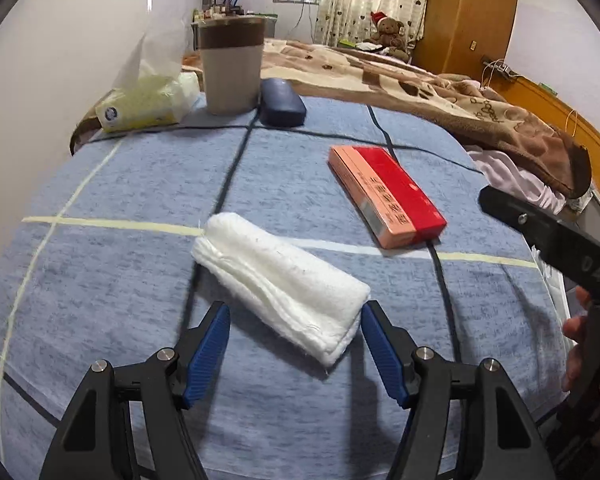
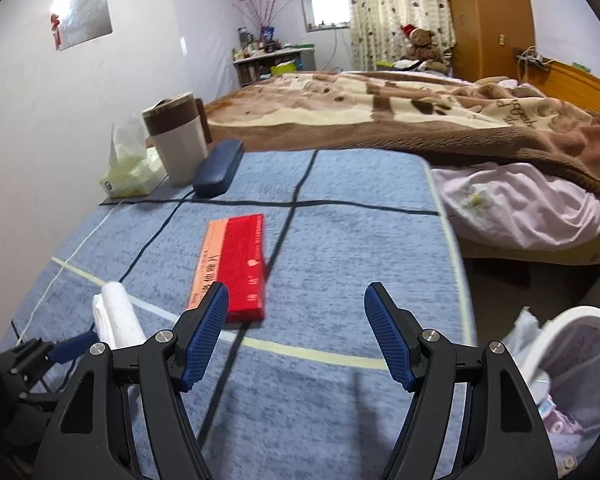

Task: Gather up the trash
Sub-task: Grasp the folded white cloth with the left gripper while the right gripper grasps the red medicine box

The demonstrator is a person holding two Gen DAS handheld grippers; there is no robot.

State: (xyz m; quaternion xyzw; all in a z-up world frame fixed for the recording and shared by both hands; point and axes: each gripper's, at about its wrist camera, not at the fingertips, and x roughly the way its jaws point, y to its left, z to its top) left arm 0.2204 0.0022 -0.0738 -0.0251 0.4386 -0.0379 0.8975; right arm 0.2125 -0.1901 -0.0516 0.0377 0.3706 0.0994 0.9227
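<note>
- My left tongs (image 1: 296, 344) stand wide and empty, straddling the near end of the folded white fluffy cloth (image 1: 280, 284) on the blue checked table (image 1: 120, 280).
- I should lower squarely and pinch across its width.
- Its long axis runs from far-left to near-right.
- My right tongs (image 2: 296, 336) hang wide and empty, near the red-and-orange flat carton (image 2: 232, 268), which lies lengthwise near to far.
</note>
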